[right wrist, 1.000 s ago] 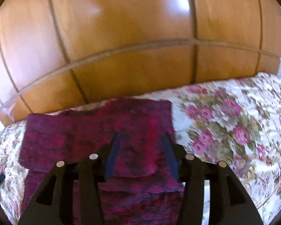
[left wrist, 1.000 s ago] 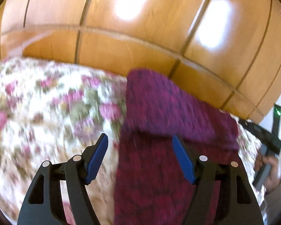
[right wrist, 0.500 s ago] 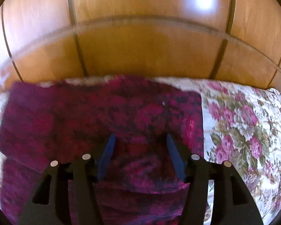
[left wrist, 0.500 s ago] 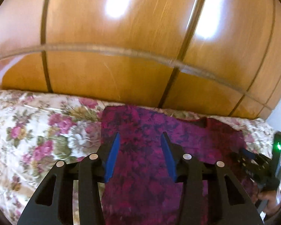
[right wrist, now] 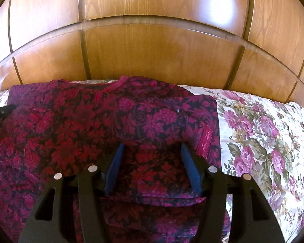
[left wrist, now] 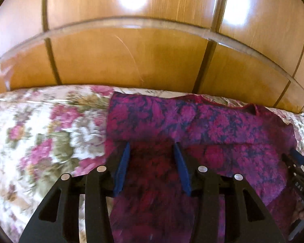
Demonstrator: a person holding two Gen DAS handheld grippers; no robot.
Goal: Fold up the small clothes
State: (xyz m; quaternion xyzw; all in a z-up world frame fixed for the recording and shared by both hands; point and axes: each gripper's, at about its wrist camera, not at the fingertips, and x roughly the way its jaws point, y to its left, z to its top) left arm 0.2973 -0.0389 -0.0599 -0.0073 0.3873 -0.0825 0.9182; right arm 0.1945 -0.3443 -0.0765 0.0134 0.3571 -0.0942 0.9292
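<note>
A magenta and dark red floral knit garment (left wrist: 202, 125) lies on the bed with both sleeves folded in across its body. It also shows in the right wrist view (right wrist: 103, 125). My left gripper (left wrist: 152, 147) is open and empty, low over the garment's left part, with its blue pads on either side of the cloth. My right gripper (right wrist: 151, 147) is open and empty over the garment's right part, just below the folded sleeve's cuff (right wrist: 204, 139). The right gripper also shows at the right edge of the left wrist view (left wrist: 300, 168).
The bed has a cream bedspread with pink flowers, to the left (left wrist: 40, 133) and to the right (right wrist: 263, 137) of the garment. A glossy wooden headboard (right wrist: 152, 50) rises directly behind the bed's far edge.
The left gripper swung from the garment's left edge onto the cloth and narrowed its opening. The right gripper came lower and closer over the folded sleeve. The garment has stayed put.
</note>
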